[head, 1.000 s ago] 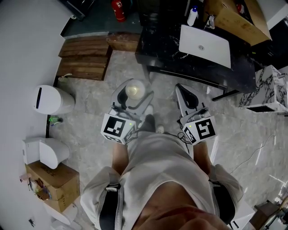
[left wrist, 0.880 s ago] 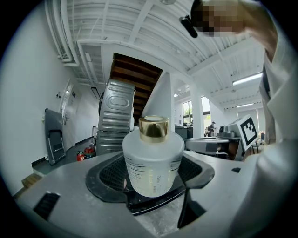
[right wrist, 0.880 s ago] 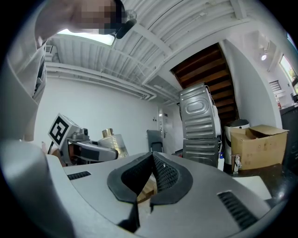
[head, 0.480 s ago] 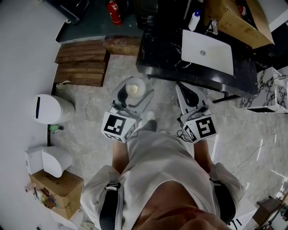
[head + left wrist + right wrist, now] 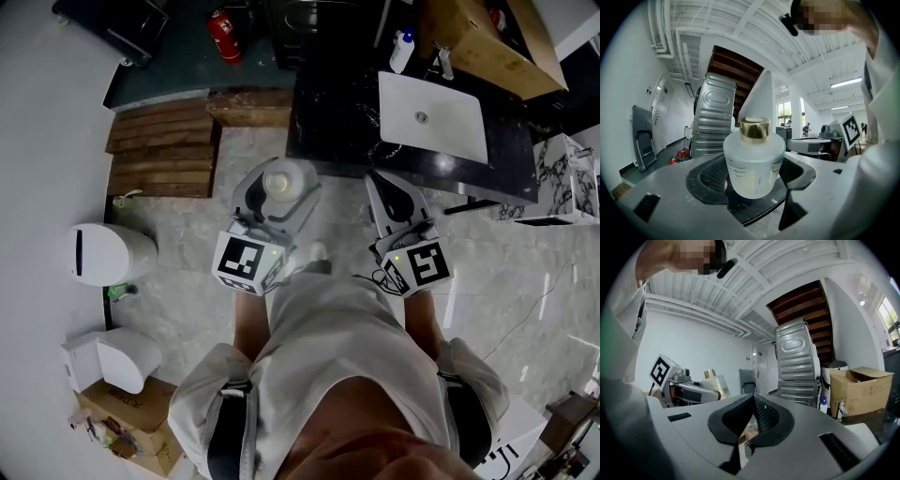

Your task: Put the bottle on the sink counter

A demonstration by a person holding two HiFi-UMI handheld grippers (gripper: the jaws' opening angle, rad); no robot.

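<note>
Upright between the jaws of the left tool (image 5: 752,185) stands the bottle (image 5: 753,159), a squat frosted-white one with a gold cap. The dark ribbed pads press against its lower sides, so this tool is pinching it. In the head view the bottle is carried in the air above the pale marble floor (image 5: 178,244), close to the near left corner of the black tabletop (image 5: 328,112) and not resting on it. The right tool (image 5: 752,413) is held beside the left one, a little apart, with its two pads pressed together at the tips and nothing between them. A white rectangular sink (image 5: 433,117) is set into the tabletop. Behind the sink stand a white spray bottle (image 5: 401,37) with a blue top and an open cardboard box (image 5: 487,42). Left of the tabletop lie brown wooden steps (image 5: 159,155), and beyond them a red fire extinguisher (image 5: 218,35).
</note>
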